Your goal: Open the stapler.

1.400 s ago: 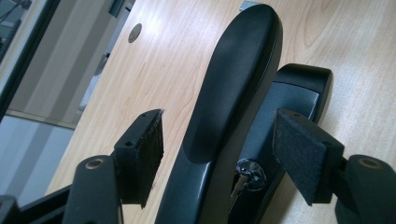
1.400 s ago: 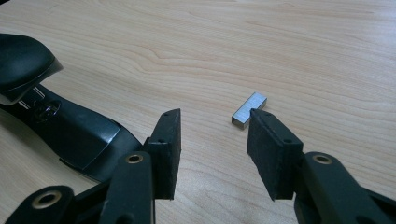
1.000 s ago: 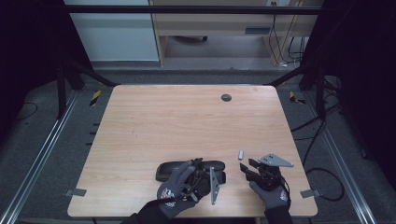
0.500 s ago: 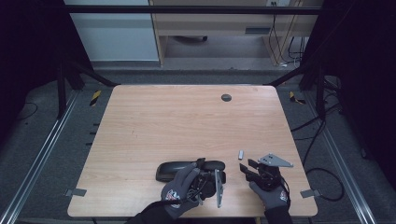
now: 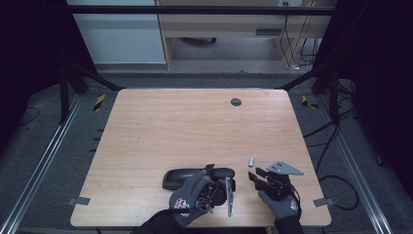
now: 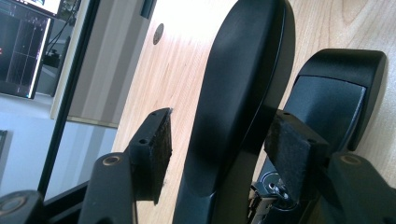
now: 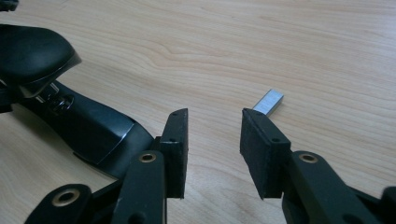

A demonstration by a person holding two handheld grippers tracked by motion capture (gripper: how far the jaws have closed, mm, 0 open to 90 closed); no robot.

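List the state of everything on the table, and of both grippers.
Stapler: lying on the table, top arm lifted off its base.
Staple strip: lying flat, loose, untouched.
Left gripper: jaws have just been closing around the stapler's top arm, with a gap at one pad.
Right gripper: jaws have just been closing, nothing between them.

Left gripper [image 5: 221, 181] lies low at the near table edge, jaws just closing, pads not yet pressing. Right gripper [image 5: 257, 174] rests alongside, jaws apart and also closing, nothing between them.

High view dim, dark surroundings; table [image 5: 195, 126] evenly lit; glare at top of left gripper view.
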